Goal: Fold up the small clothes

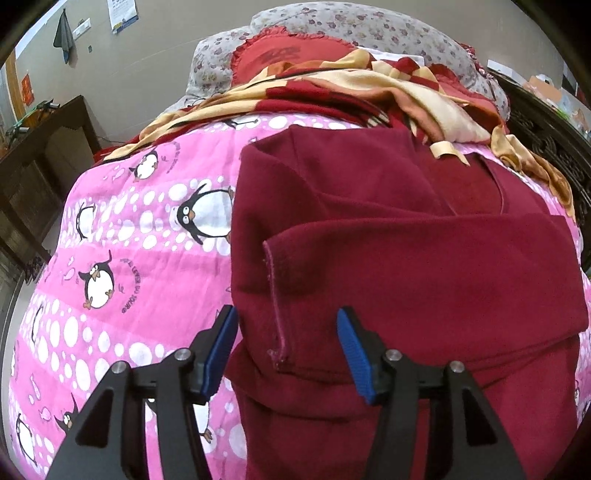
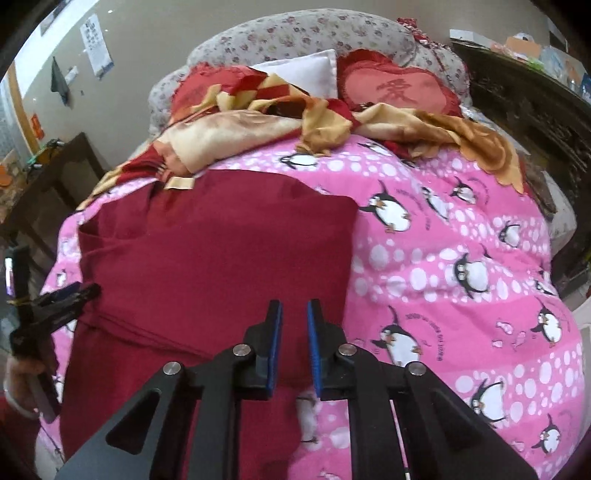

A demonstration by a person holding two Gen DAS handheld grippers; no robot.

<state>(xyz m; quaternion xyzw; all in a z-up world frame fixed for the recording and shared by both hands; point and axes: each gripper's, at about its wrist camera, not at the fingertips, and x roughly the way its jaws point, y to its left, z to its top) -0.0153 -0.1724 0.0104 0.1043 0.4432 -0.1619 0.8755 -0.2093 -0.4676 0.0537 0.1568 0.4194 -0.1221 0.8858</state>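
Dark red garment (image 1: 406, 258) spread flat on pink penguin quilt (image 1: 122, 236) on the bed, partly folded — one sleeve laid across the body, cuff edge (image 1: 275, 302) pointing toward the left side. Left claw (image 1: 286, 314) spread wide, blue pads (image 1: 352, 343) well apart, nothing between them but air; hovering over the garment's left edge with the sleeve cuff lying in the gap below, contact with cloth not clear. Right claw (image 2: 294, 306) only narrowly parted, small gap between blue pads (image 2: 313, 332), gripping nothing; positioned over the garment's (image 2: 207, 258) lower right part, close to its right border where red meets the quilt (image 2: 461, 266). Left claw also visible from the right wrist view at far left (image 2: 79, 291), low beside the garment's left edge, held in a hand (image 2: 22, 373). Beyond the garment — crumpled red-and-gold satin cloth (image 2: 258, 125) piled at the head of the bed, one strip of it touching the garment's top edge; heart-shaped red pillow (image 2: 395, 88) and floral pillow (image 2: 295, 33) behind it. Dark wooden furniture (image 1: 40, 155) left of the bed.
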